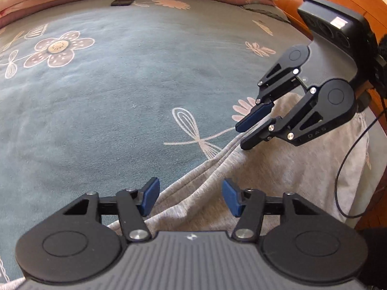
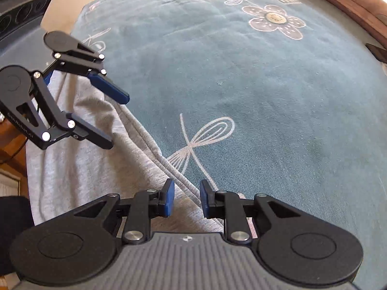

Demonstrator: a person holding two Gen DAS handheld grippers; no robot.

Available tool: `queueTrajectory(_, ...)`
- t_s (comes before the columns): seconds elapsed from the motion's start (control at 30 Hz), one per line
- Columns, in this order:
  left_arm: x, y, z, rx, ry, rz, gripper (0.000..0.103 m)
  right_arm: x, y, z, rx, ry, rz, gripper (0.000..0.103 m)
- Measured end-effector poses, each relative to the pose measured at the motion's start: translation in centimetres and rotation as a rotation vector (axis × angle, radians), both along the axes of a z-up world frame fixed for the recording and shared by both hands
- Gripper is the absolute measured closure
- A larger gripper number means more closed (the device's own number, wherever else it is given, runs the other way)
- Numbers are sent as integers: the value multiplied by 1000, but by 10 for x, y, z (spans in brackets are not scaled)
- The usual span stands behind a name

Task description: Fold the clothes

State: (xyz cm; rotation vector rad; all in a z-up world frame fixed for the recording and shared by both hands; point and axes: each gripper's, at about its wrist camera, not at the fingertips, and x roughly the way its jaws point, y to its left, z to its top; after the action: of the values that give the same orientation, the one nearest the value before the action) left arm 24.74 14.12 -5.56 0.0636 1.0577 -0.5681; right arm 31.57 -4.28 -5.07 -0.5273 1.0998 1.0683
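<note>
Left tool (image 1: 191, 197) stands part open over the hemmed edge of the grey garment (image 1: 278, 176), holding nothing. Right tool (image 2: 185, 198) stands narrower, astride the same edge, pads not pressing. Garment lies along the near side of the blue flowered bedspread (image 1: 121, 84). Advised: both tools should pinch all hem layers before lifting evenly.

Two close, downward wrist views, both over grey garment (image 1: 278, 169) on bedspread (image 2: 266, 96).

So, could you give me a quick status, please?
Left gripper and right gripper open above grey garment. Garment's hem on blue bedspread. Nothing blocking.
</note>
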Motion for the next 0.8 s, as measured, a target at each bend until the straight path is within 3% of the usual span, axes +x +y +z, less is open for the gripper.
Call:
queueTrajectory(0.17,9,-8,-10,50,28,-102,63,4,8,-13,-42,26,122,79)
queueTrajectory(0.4,3,-26,-14,192,-8,-287,71,-18,18,-16,-111,-94,311,79)
queueTrajectory(0.5,1,-35,-4,233,-63,-353,71,-34,21,-15,-134,-187,408,81)
queueTrajectory(0.57,0,-39,3,209,-87,-385,71,-48,21,-15,-144,-256,461,84)
queueTrajectory(0.8,-1,-53,-4,142,-61,-413,71,-105,14,-32,-187,-541,628,94)
